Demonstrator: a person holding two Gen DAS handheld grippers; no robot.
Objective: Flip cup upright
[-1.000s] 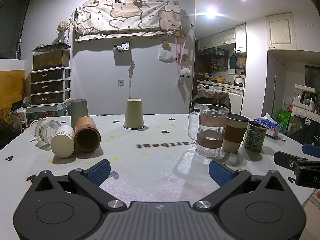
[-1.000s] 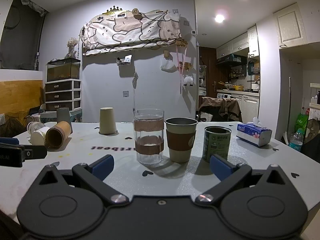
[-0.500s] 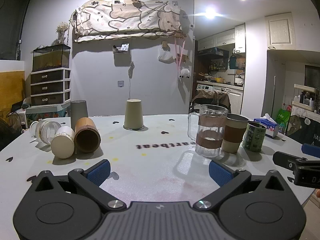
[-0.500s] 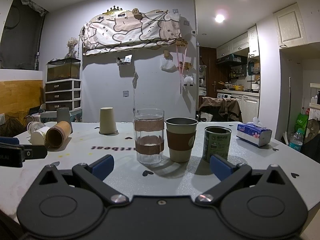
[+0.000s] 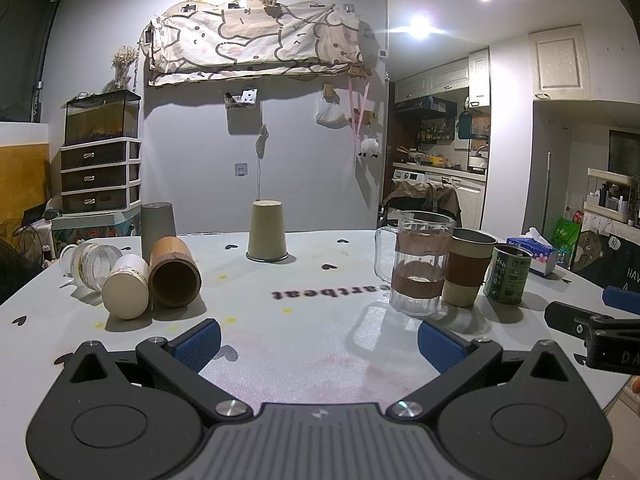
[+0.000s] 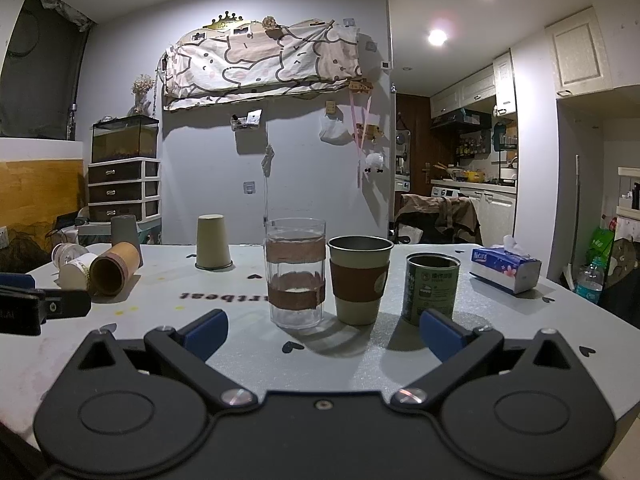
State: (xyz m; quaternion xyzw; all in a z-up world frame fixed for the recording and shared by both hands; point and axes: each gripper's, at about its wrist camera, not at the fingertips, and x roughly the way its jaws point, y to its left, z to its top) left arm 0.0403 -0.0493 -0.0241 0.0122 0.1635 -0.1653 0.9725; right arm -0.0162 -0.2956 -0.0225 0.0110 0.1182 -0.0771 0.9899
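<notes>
A beige paper cup (image 5: 267,230) stands upside down at the far middle of the white table (image 5: 304,344); it also shows in the right wrist view (image 6: 213,242). A grey cup (image 5: 158,220) stands upside down at the far left. A wooden cup (image 5: 174,273), a white cup (image 5: 126,288) and a clear jar (image 5: 90,258) lie on their sides at the left. My left gripper (image 5: 318,344) is open and empty near the front edge. My right gripper (image 6: 324,334) is open and empty, in front of the upright cups.
A glass mug (image 6: 296,274), a sleeved metal cup (image 6: 360,280) and a green tin (image 6: 432,288) stand upright at the right. A tissue pack (image 6: 506,266) lies at the far right. Drawers with a fish tank (image 5: 100,168) stand behind the table.
</notes>
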